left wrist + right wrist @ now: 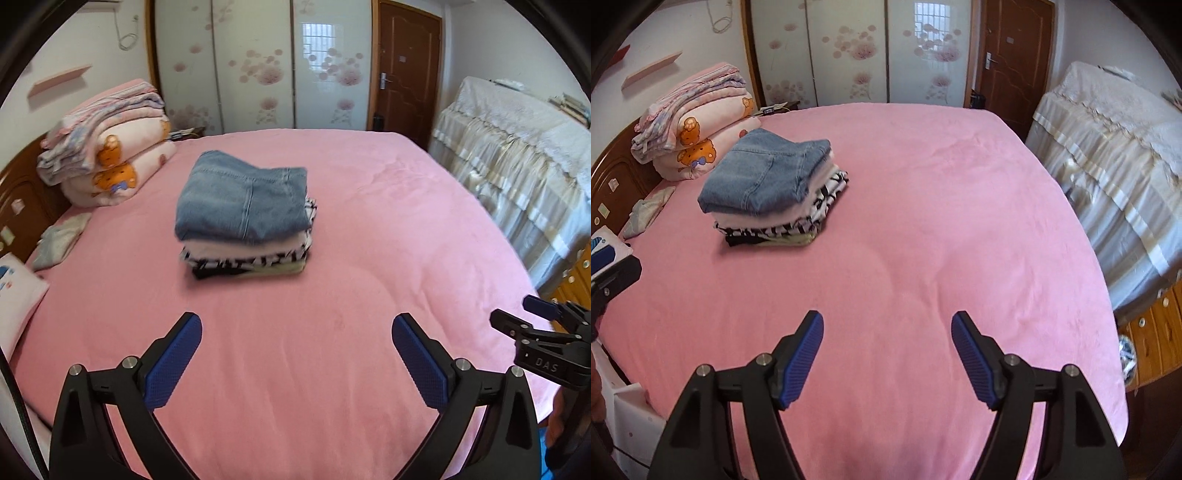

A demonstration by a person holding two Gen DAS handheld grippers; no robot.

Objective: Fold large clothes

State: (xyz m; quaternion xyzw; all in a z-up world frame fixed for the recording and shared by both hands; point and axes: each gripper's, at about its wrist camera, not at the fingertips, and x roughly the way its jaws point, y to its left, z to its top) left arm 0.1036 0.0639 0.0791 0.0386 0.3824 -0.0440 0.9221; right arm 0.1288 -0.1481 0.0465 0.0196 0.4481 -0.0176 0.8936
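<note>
Our left gripper point(297, 354) sits at the bottom of its view, jaws wide, nothing between them, just bare pink bed point(351, 229) underneath. Right gripper point(887, 354) is also spread and empty, somewhat narrower, low centre in its own view. The stack point(245, 221) is mid-frame, left of centre, well apart from both tools: jeans point(242, 199) on top, pale and black-and-white pieces under them. It looks finished, so we judge this fold done. Risks from here: the jeans overhang the lower layers, so a low sweep past could clip that edge and topple or unfold the pile. No unfolded garment is in view except a small grey cloth point(61, 236) at the left edge.
</note>
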